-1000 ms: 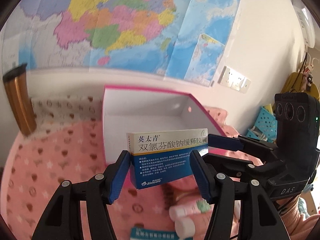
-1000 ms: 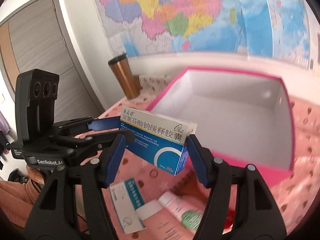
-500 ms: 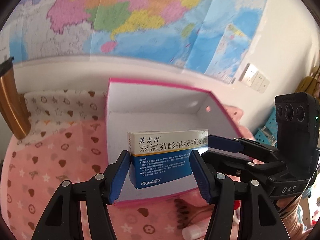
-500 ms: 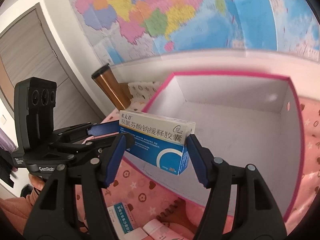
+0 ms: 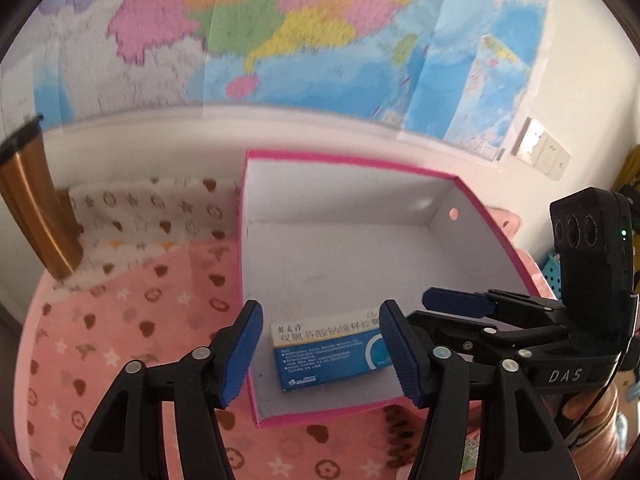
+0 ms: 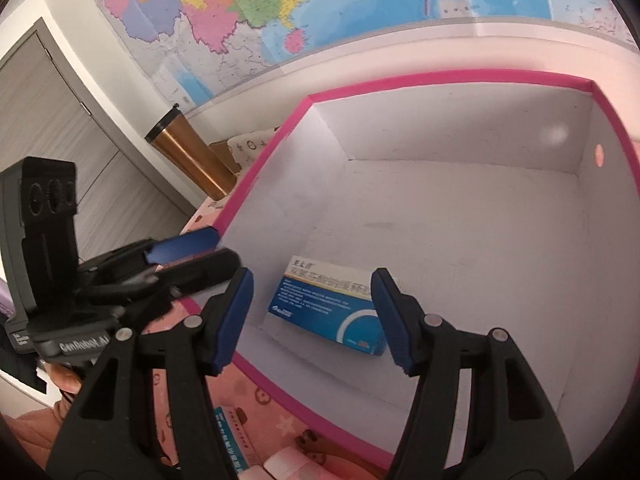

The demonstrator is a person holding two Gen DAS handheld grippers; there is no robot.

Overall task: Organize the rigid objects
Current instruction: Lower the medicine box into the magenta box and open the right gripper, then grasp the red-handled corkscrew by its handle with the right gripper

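Note:
A blue and white medicine box (image 5: 330, 350) lies flat on the white floor of the pink-rimmed storage box (image 5: 348, 160), near its front left corner; it also shows in the right wrist view (image 6: 328, 308). My left gripper (image 5: 322, 350) is open above the medicine box, fingers apart from it. My right gripper (image 6: 312, 316) is open too, hovering over the storage box (image 6: 440, 80). Each gripper shows in the other's view, the right one (image 5: 516, 316) and the left one (image 6: 160, 264).
A copper tumbler (image 5: 32, 204) stands at the back left on the pink patterned cloth (image 5: 132, 320); it also shows in the right wrist view (image 6: 188, 156). Another medicine box (image 6: 232, 440) and a white tube (image 6: 288, 464) lie before the storage box. A map covers the wall.
Both grippers carried the medicine box forward over the storage box, then opened. The box now lies on the storage box floor.

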